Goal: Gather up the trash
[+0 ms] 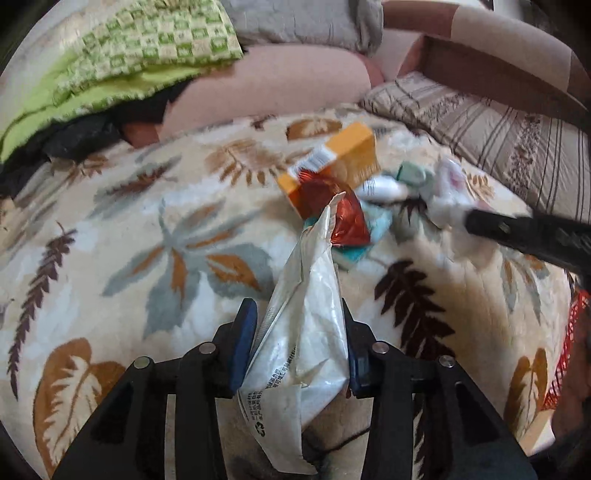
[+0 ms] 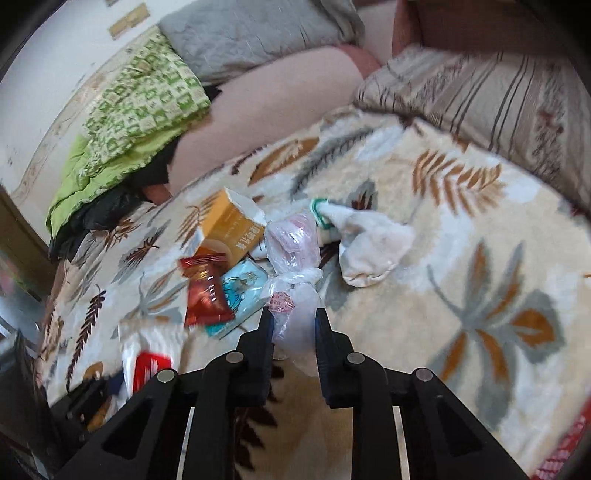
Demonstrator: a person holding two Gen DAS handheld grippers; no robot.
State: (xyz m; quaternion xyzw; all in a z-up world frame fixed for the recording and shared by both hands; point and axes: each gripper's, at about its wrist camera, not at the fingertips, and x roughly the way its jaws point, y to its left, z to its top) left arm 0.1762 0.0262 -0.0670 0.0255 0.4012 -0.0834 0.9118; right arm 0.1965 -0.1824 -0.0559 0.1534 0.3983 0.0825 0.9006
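On a leaf-patterned blanket (image 1: 147, 236) lies a small heap of trash: an orange box (image 1: 332, 162), a red wrapper (image 1: 341, 210) and a teal packet (image 1: 380, 225). My left gripper (image 1: 299, 321) is shut on a crumpled white plastic bag (image 1: 310, 306) that sticks up between its blue pads. In the right wrist view my right gripper (image 2: 294, 323) is shut on the tail of a knotted clear plastic bag (image 2: 293, 254). That bag lies beside the orange box (image 2: 232, 229), the red wrapper (image 2: 205, 291) and the teal packet (image 2: 243, 291). A white sock-like rag (image 2: 369, 247) rests just right of it.
A green checked quilt (image 2: 140, 110), a grey pillow (image 2: 251, 33) and a pink cushion (image 2: 266, 107) line the far side. A striped pillow (image 2: 498, 99) lies at the right. A black bag (image 1: 74, 140) sits under the quilt. Open blanket spreads right of the heap.
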